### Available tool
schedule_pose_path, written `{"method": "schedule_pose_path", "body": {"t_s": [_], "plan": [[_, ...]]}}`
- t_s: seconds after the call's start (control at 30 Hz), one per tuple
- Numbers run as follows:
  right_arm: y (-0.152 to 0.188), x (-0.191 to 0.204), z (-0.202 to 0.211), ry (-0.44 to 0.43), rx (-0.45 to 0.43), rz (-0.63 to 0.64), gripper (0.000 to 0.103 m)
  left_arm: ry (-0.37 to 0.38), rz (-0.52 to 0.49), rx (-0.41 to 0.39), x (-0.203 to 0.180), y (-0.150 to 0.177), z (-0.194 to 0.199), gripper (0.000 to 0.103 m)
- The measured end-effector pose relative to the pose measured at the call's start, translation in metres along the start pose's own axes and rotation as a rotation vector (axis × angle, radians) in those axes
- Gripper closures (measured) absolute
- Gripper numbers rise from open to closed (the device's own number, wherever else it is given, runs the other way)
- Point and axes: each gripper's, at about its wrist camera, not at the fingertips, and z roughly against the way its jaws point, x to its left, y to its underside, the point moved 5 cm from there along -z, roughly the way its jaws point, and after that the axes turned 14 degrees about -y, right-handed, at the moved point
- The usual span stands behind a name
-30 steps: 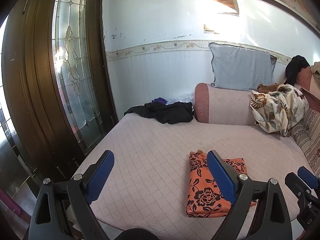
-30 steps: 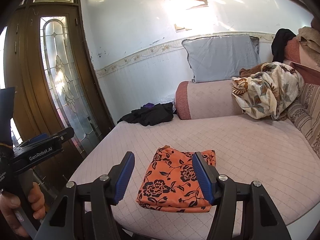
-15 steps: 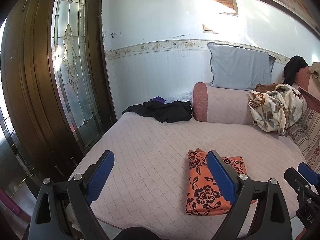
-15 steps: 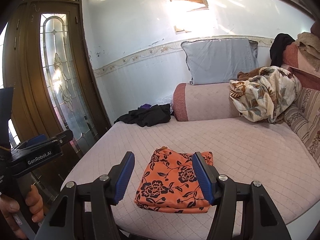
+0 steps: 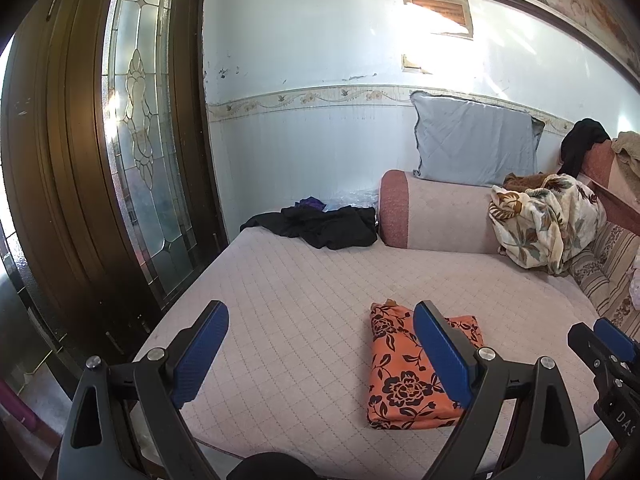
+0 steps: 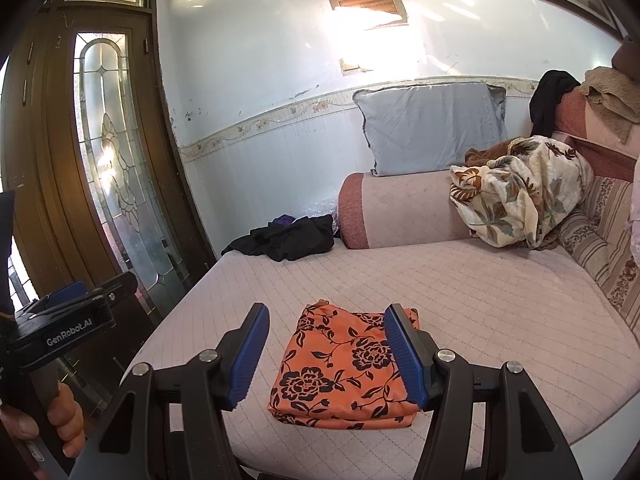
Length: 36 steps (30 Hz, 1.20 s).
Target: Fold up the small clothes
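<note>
right fingers (image 6: 256,354) spread, empty; folded orange cloth (image 6: 344,368) beyond, on bed (image 6: 480,300)

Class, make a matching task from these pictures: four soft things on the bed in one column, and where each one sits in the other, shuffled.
Things:
1 orange cloth
2 black clothes
3 blue pillow
4 leaf-print blanket

Places:
A atop the bolster, against the wall
B near edge, folded
C far corner by the door
D heaped at the bolster's right end

Pairs: 1-B, 2-C, 3-A, 4-D
</note>
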Motion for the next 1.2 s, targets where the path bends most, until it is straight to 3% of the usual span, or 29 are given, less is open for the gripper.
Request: {"method": "schedule_pose_path", "body": {"t_s": [0.77, 1.2], "plan": [[-0.014, 0.015, 0.016, 0.029, -0.037, 0.014, 0.039, 0.070, -0.002, -0.035, 0.004, -0.005, 0.019, 0.009], [-0.009, -0.004, -0.011, 0.032, 0.007, -0.016, 0.039, 0.078, -0.013, 0.002, -0.015, -0.008, -0.006, 0.009]]}}
